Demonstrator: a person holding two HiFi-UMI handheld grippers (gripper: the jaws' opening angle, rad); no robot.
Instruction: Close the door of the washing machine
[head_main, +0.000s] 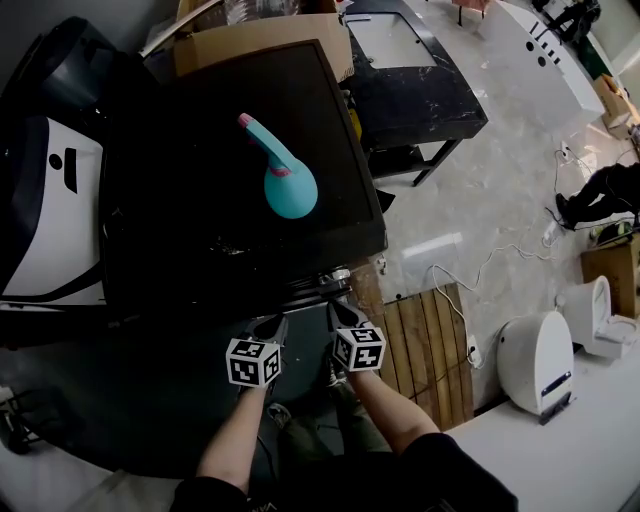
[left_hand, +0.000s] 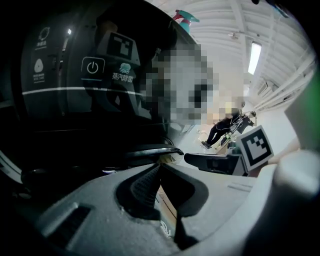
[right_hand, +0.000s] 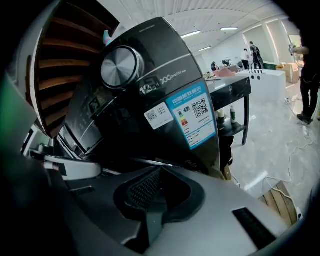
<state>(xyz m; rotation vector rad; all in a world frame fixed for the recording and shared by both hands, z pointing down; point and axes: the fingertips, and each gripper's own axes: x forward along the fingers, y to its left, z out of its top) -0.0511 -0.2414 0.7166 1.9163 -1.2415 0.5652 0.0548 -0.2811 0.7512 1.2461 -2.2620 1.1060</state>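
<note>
Black and glossy, the washing machine (head_main: 220, 210) is seen from above in the middle of the head view, with a teal spray bottle (head_main: 287, 178) lying on its top. Both grippers are held side by side at the machine's near front edge, the left gripper (head_main: 270, 328) just left of the right gripper (head_main: 345, 313). In the left gripper view the jaws of the left gripper (left_hand: 160, 166) are pressed together with nothing between them, and a power symbol (left_hand: 93, 66) on the dark front panel is seen close ahead. In the right gripper view the right gripper (right_hand: 160, 170) is likewise closed on nothing, and a silver knob (right_hand: 120, 66) and a blue label (right_hand: 192, 114) on the machine's front are seen beyond it. The door lies on that near front face; whether it is ajar cannot be told. Wooden slats (head_main: 440, 340) lie on the floor to the right.
</note>
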